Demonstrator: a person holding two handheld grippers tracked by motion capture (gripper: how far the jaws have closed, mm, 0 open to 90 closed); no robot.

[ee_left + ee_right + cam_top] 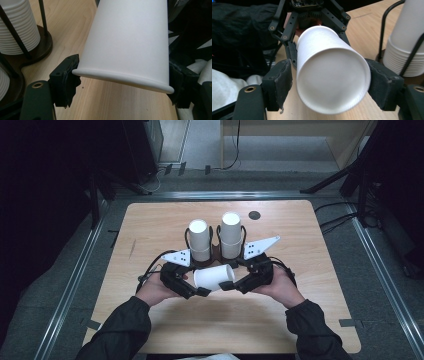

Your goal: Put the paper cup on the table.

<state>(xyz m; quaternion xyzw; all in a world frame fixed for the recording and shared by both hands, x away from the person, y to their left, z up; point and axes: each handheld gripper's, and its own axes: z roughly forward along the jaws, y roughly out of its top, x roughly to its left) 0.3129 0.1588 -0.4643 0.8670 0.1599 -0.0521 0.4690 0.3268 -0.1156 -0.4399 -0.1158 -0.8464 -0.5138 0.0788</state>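
Cup: single white paper cup [214, 276], lying sideways above the table between the two grippers, just in front of the cup stand; rim end toward the left gripper, closed base toward the right.
Cup, close up: rolled rim [125, 80] low in the left gripper view; flat base [332, 80] facing the lens in the right gripper view.
Left gripper [192, 290]: jaws astride the rim end, pads pressing the cup wall on both sides; gripping the cup.
Right gripper [231, 285]: jaws either side of the base end, right pad against the wall, left pad just beside it with a thin gap; not clamped, standing open around the cup.
Hands: left hand [155, 290] and right hand [280, 287] each around a gripper body, dark sleeves entering from the bottom edge.
Stand: dark wire holder [215, 251] with two upright stacks of white cups [199, 240], side by side, just behind the held cup.
Table: light wood top [150, 227], small dark disc [254, 215] near the far edge.
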